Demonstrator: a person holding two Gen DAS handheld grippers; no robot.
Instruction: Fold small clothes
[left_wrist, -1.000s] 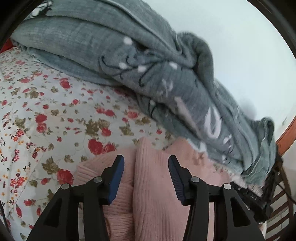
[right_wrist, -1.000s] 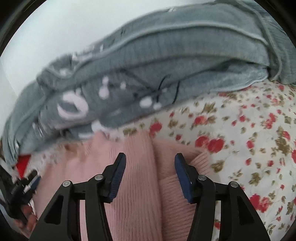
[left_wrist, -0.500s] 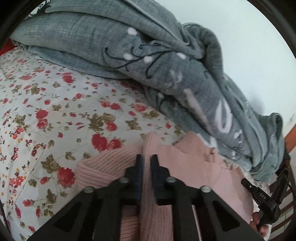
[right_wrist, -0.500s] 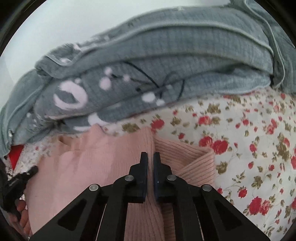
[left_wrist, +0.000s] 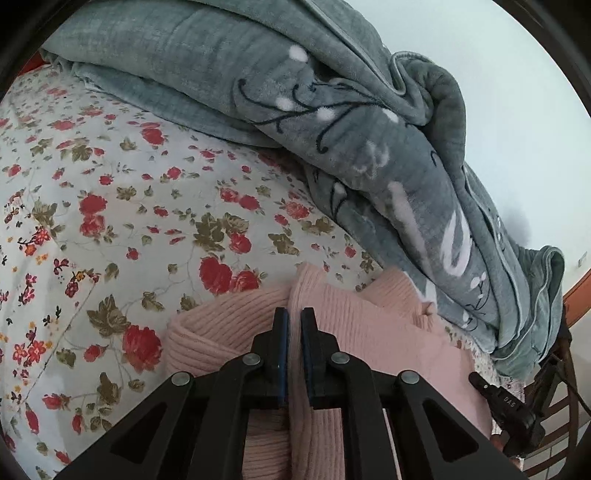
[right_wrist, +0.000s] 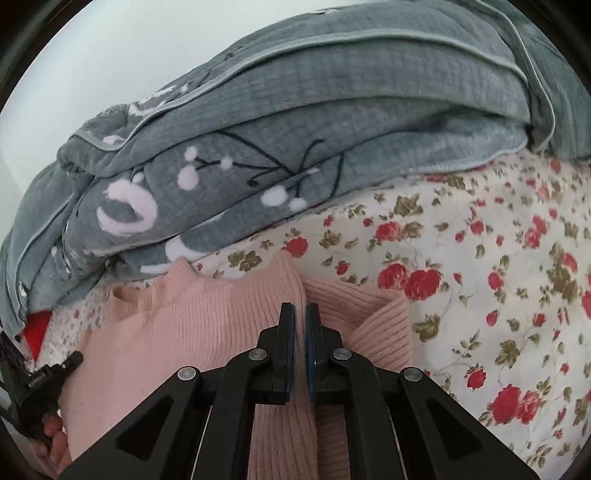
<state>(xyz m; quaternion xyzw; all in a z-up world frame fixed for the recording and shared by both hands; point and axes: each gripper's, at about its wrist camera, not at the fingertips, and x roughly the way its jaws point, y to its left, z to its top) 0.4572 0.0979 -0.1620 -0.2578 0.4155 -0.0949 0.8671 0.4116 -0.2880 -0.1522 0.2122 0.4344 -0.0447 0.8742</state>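
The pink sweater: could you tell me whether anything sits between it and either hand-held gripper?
Nothing visible: the left hand-held gripper and the right hand-held gripper are each already shut on a ridge of the pink sweater.

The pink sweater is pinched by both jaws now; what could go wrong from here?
1. Each grip holds only a thin ridge of the pink sweater, so the knit may slip out when lifted.
2. The grey blanket lies right against the sweater's far edge; the sweater could catch on it.
3. The left sleeve is bunched and may fold unevenly.
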